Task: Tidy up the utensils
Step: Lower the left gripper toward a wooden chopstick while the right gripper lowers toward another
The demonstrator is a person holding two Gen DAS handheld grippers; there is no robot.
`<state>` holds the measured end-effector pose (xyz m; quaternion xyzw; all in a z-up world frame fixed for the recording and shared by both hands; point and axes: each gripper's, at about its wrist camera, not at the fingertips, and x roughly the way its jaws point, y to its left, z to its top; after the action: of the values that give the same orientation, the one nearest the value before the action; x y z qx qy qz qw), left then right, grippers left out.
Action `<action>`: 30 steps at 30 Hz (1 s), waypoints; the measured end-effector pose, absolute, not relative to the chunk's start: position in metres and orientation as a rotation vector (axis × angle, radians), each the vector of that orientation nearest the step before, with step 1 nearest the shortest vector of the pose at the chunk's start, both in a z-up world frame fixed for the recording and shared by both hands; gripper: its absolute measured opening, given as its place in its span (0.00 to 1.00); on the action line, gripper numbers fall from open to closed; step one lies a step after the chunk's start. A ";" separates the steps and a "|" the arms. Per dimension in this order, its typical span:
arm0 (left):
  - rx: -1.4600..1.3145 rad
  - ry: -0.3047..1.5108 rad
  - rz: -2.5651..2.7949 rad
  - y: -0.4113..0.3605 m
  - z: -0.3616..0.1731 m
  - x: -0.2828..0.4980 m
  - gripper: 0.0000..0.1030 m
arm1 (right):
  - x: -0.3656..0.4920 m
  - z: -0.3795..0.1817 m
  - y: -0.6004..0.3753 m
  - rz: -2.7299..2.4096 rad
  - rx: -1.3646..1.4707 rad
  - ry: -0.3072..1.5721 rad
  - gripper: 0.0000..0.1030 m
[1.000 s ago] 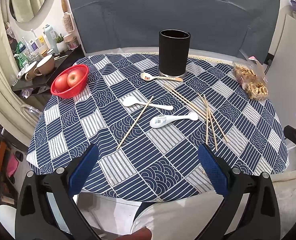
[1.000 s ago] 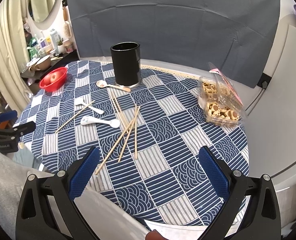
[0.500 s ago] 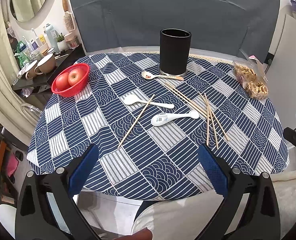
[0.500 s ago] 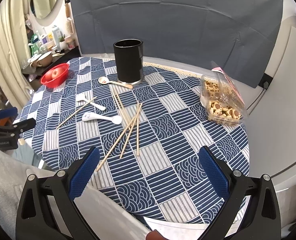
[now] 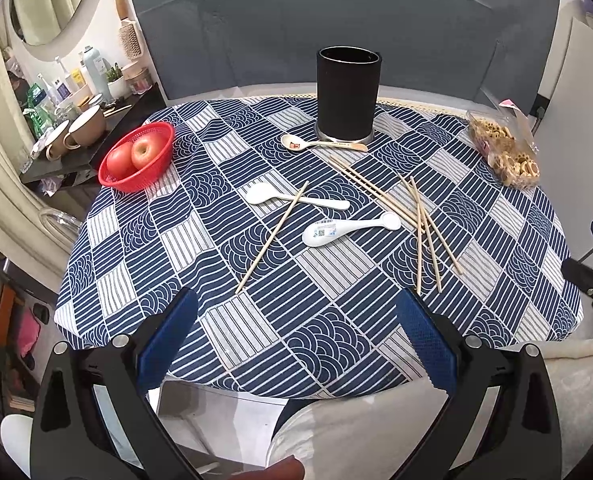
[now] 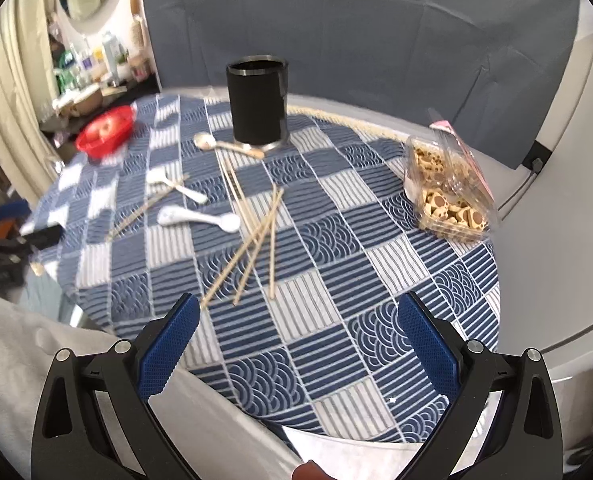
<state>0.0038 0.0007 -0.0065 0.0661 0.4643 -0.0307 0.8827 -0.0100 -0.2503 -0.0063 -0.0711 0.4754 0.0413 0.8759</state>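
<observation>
Both grippers have edged forward over the near rim of the round desk (image 5: 108,280) in its blue-and-white patterned cloth, the right gripper (image 6: 296,336) more so, its view blurred by motion. The left gripper (image 5: 296,336) and the right alike hold their jaws wide and empty. Nothing is sorted yet: the thin wooden chopsticks (image 6: 256,236) and white ceramic spoons (image 5: 296,199) lie loose before the empty black cylindrical holder (image 5: 347,94), so a first pick looks imminent

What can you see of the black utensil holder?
The black utensil holder is a tall matte black cylinder with an open top and a thin metal ring at its base. It stands upright at the far side of the table, on the blue patterned tablecloth. No utensils stick out of it. A small spoon lies just in front of its base; whether they touch is unclear.
</observation>
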 end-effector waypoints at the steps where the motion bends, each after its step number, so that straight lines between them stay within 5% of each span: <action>1: 0.149 0.979 -0.064 0.001 -0.007 0.005 0.94 | -0.007 -0.010 -0.248 0.085 -0.162 1.005 0.92; 30: 0.037 1.242 -0.048 0.065 -0.067 0.111 0.94 | 0.091 -0.069 -0.262 -0.026 -0.124 1.240 0.92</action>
<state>0.1105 0.0652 -0.0665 0.0171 0.5817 -0.0226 0.8129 0.0909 -0.2617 -0.0686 -0.0579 0.5807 -0.0124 0.8120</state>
